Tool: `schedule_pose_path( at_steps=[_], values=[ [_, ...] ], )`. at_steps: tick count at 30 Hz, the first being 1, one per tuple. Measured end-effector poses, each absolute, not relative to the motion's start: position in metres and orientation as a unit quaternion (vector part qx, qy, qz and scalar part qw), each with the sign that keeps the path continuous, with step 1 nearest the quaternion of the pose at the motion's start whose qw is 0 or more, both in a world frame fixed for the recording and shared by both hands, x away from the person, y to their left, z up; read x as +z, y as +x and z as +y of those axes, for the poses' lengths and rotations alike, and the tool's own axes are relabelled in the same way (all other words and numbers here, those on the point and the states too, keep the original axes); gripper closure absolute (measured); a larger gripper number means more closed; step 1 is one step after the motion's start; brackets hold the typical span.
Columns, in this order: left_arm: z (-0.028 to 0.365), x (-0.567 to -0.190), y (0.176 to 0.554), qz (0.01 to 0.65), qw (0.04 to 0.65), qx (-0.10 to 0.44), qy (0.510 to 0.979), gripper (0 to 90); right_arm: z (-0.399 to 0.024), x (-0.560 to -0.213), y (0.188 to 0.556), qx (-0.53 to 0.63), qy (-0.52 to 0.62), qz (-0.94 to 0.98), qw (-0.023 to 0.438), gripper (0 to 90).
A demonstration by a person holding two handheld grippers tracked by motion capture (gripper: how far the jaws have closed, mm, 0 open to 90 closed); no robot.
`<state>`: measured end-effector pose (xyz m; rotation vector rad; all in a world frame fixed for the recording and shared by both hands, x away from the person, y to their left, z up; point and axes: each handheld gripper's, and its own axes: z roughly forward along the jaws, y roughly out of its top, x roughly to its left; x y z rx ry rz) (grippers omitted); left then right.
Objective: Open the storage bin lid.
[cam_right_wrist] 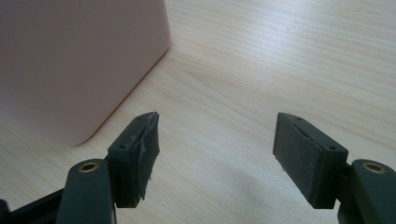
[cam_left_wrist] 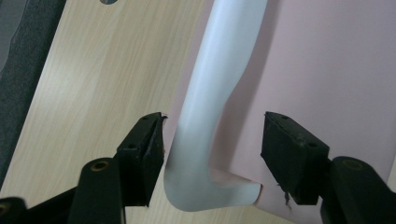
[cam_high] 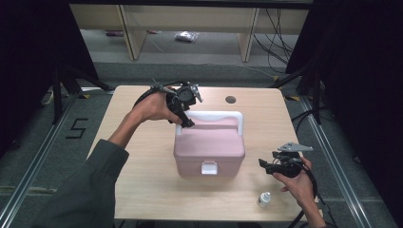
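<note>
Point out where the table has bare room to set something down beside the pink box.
Bare wood lies left of the pink box, out to the table edge, and in front of it up to the small white bottle. The right side is crowded: the right gripper hangs there. The left gripper, jaws open, straddles the white handle.
</note>
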<state>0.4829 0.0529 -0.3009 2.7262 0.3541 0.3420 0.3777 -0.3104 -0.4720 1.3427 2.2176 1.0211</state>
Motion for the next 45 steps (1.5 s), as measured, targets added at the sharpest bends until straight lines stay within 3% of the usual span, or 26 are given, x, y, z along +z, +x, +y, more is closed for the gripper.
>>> schedule_pose_path(
  at_steps=[12, 20, 26, 36, 45],
  values=[
    [0.043, -0.305, 0.493, 0.123, 0.144, 0.123, 0.974, 49.8, -0.311, -0.472, 0.378, 0.358, 0.471, 0.785, 0.184, 32.2],
    [0.039, -0.304, 0.495, 0.118, 0.130, 0.128, 0.976, 66.4, -0.310, -0.473, 0.379, 0.358, 0.468, 0.787, 0.183, 32.3],
    [0.036, -0.301, 0.490, 0.102, 0.121, 0.142, 0.977, 68.4, -0.308, -0.472, 0.377, 0.363, 0.482, 0.779, 0.170, 32.4],
    [0.035, -0.294, 0.483, 0.089, 0.121, 0.160, 0.976, 69.3, -0.311, -0.468, 0.378, 0.370, 0.463, 0.783, 0.189, 34.6],
    [0.037, -0.279, 0.485, 0.088, 0.127, 0.167, 0.974, 69.6, -0.307, -0.457, 0.373, 0.395, 0.445, 0.780, 0.194, 46.4]
  ],
)
